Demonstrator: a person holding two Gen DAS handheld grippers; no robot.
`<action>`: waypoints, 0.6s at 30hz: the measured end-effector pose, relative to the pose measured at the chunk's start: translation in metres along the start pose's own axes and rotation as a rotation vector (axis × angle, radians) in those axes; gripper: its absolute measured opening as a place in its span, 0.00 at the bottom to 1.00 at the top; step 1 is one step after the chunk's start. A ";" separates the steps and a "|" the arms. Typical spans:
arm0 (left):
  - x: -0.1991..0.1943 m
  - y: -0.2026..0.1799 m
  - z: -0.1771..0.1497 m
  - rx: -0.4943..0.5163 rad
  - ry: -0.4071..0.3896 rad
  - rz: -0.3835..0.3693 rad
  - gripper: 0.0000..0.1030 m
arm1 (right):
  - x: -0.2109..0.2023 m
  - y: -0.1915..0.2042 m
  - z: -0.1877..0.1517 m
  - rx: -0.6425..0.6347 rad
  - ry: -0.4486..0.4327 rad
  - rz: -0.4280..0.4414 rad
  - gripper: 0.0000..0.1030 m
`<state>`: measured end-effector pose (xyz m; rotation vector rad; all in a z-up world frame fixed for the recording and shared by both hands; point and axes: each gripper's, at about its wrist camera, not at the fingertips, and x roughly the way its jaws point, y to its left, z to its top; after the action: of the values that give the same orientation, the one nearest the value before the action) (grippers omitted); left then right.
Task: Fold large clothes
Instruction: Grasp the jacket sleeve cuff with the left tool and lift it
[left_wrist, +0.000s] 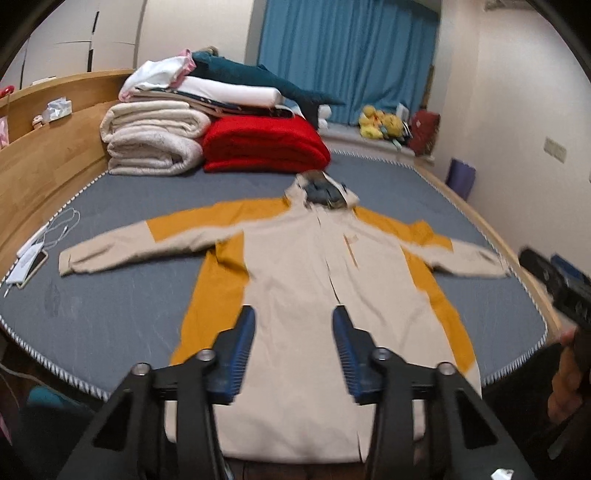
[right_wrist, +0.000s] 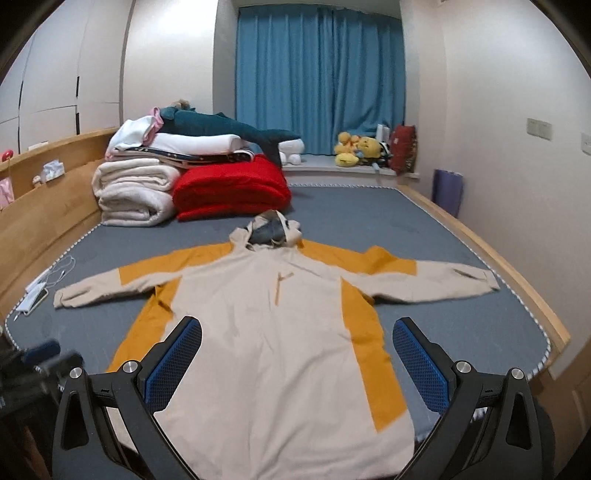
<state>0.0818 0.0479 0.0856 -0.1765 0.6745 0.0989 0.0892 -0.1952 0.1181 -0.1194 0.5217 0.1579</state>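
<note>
Jacket (right_wrist: 273, 332) flat on grey mattress (right_wrist: 443, 229), front up, sleeves spread; no fold made, all folding left. Left gripper (left_wrist: 293, 325) half-spread, right gripper (right_wrist: 297, 336) wide, both apparently empty, clear of cloth

free: mattress (right_wrist: 461, 325) beside jacket (right_wrist: 280, 332) | blocked: bedding stack (right_wrist: 192, 184) behind

The beige and mustard-yellow hooded jacket (left_wrist: 295, 280) is smeared by motion blur in the left wrist view, and its hem is hidden behind the black gripper arms in both views. A black device with a hand (left_wrist: 565, 376) is cut off at that view's right edge. Small flat items with white cables (right_wrist: 37, 291) at the grey mattress's left edge are too small to identify.
</note>
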 end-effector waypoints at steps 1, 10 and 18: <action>0.006 0.007 0.009 0.000 -0.007 0.007 0.29 | 0.009 0.001 0.009 -0.013 -0.004 0.004 0.98; 0.127 0.088 0.106 0.037 0.021 0.076 0.21 | 0.105 0.021 0.079 -0.066 0.008 0.070 0.78; 0.230 0.193 0.113 -0.113 0.099 0.153 0.16 | 0.201 0.047 0.120 -0.106 -0.006 0.143 0.54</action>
<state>0.3011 0.2670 0.0022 -0.2389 0.7811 0.2772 0.3107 -0.1063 0.1170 -0.1851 0.5160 0.3260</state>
